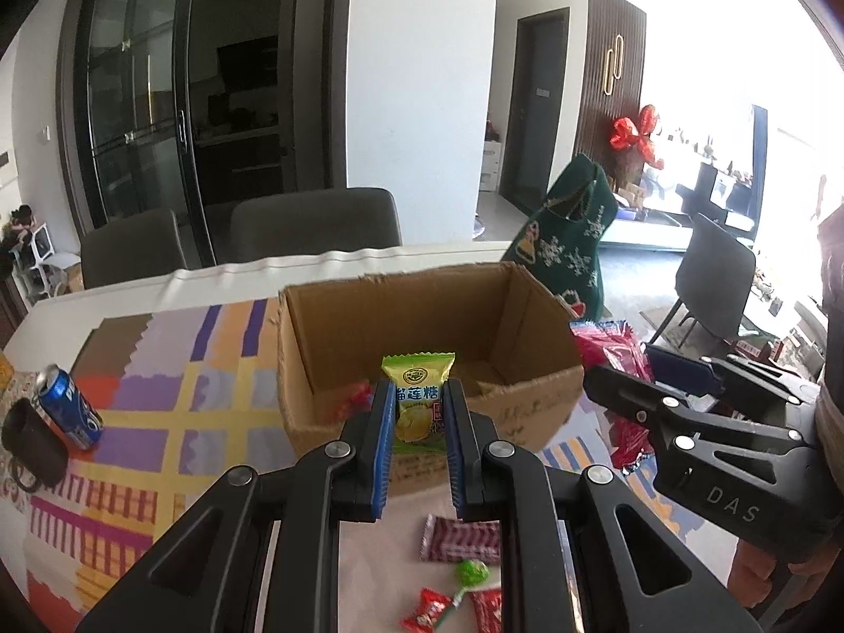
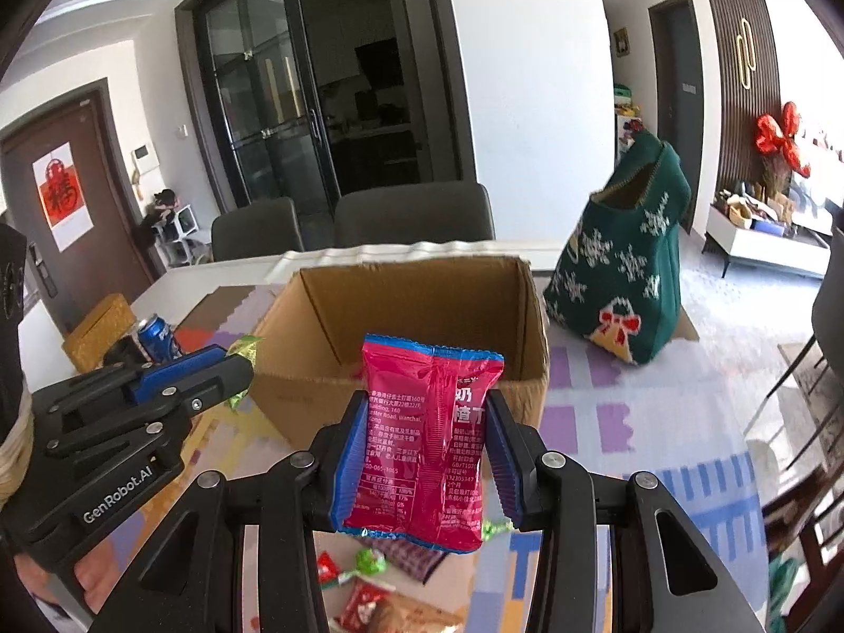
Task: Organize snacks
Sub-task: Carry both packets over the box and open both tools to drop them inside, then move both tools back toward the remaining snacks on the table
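Note:
An open cardboard box (image 1: 327, 327) (image 2: 533, 316) stands on the patterned tablecloth. My left gripper (image 1: 419, 395) is shut on a green candy packet (image 1: 416, 401) and holds it above the box's near wall. My right gripper (image 2: 426, 411) is shut on a red snack bag (image 2: 422, 438) just in front of the box; the gripper also shows in the left wrist view (image 1: 622, 385) at the right, with the bag (image 1: 612, 348). Loose snacks lie below: a dark red wrapper (image 1: 461, 538), a green lollipop (image 1: 472, 572) (image 2: 369, 562) and red candies (image 1: 427, 606) (image 2: 364, 606).
A blue Pepsi can (image 1: 71, 406) (image 2: 155, 337) lies at the left beside a black cylinder (image 1: 31, 443). A green Christmas bag (image 2: 627, 274) (image 1: 569, 242) stands right of the box. Grey chairs (image 1: 316, 224) stand behind the table. A yellow box (image 2: 97, 329) sits at the far left.

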Tool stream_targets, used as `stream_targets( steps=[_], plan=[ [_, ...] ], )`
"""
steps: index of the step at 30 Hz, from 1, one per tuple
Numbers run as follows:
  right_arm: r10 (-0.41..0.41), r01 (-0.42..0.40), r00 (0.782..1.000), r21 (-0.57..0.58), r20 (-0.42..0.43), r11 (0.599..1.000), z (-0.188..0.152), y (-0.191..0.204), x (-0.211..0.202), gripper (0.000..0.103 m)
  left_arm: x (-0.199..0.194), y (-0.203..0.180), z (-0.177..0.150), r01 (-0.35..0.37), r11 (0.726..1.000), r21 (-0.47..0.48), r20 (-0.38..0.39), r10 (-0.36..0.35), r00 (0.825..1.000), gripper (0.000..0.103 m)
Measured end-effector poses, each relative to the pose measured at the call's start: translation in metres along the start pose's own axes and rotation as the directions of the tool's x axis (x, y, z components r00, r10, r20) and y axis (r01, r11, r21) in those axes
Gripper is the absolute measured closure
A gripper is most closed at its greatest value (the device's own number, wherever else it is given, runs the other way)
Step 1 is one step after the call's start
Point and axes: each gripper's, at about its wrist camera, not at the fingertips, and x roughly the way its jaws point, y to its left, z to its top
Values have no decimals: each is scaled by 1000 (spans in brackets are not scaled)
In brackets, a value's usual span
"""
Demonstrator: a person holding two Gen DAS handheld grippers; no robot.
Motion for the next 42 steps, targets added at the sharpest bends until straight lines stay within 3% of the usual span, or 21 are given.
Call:
stream_targets(
  steps=[21,23,24,25,27,33,42],
  plan=[
    [-27,27,1000,-46,-7,999,61,5,49,60,59,30,46,-32,999,-10,-59,31,998,83],
    [-29,29,1000,-53,-8,998,63,6,53,59,63,31,47,-57,998,-2,-66,57,996,74],
    [-32,31,999,-57,-8,998,63,6,55,59,63,31,47,-73,997,1,-65,73,995,60],
    [-37,37,999,-62,-1,997,64,6,56,54,62,31,45,-86,996,6,-60,87,994,53],
    [-65,65,998,-68,6,996,63,7,56,45,59,31,41,-102,995,13,-60,103,993,53],
    [-96,97,995,-73,23,993,55,7,42,43,39,31,30,-102,995,-4,-61,102,993,48],
    [-78,80,996,-80,30,994,28,13,10,37,1,19,8,-95,995,21,-34,96,995,42]
  ],
)
